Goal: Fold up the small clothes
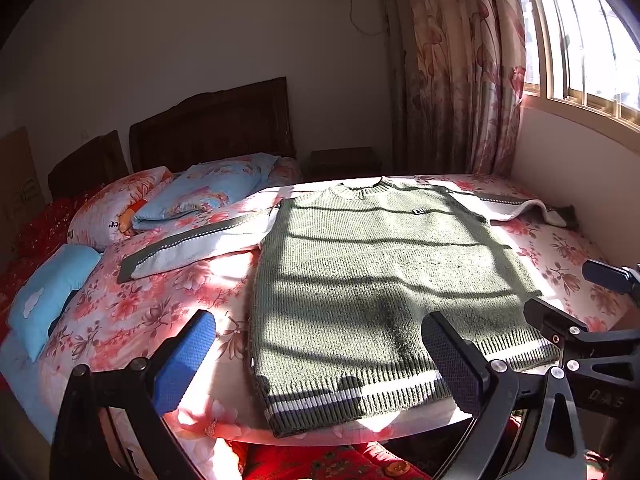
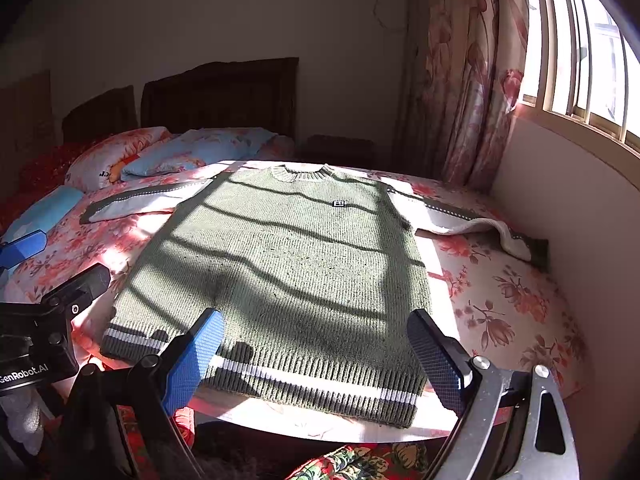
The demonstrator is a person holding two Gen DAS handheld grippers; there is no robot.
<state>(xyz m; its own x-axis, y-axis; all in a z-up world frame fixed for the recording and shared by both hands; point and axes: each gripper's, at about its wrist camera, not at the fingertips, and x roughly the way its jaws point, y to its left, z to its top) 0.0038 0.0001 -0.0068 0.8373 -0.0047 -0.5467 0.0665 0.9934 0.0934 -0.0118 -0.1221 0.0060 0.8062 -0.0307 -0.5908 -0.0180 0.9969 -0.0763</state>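
Note:
A small olive-green knit sweater (image 1: 360,280) (image 2: 288,264) lies flat, front up, on a floral bedsheet (image 1: 132,312) (image 2: 500,312). Its white-lined sleeves are spread out to both sides, and its striped hem faces me at the bed's near edge. My left gripper (image 1: 316,360) hovers open above the hem's left half, holding nothing. My right gripper (image 2: 316,360) is open as well, above the hem's middle and right part. In the left wrist view the right gripper (image 1: 576,296) shows at the right edge. The left gripper (image 2: 52,264) appears at the left edge of the right wrist view.
Pillows (image 1: 192,192) (image 2: 168,156) and a blue cushion (image 1: 44,300) lie at the bed's left, before a dark wooden headboard (image 1: 212,128). A wall under a barred window (image 2: 580,60) runs along the bed's right side. Floral curtains (image 1: 460,72) hang in the corner.

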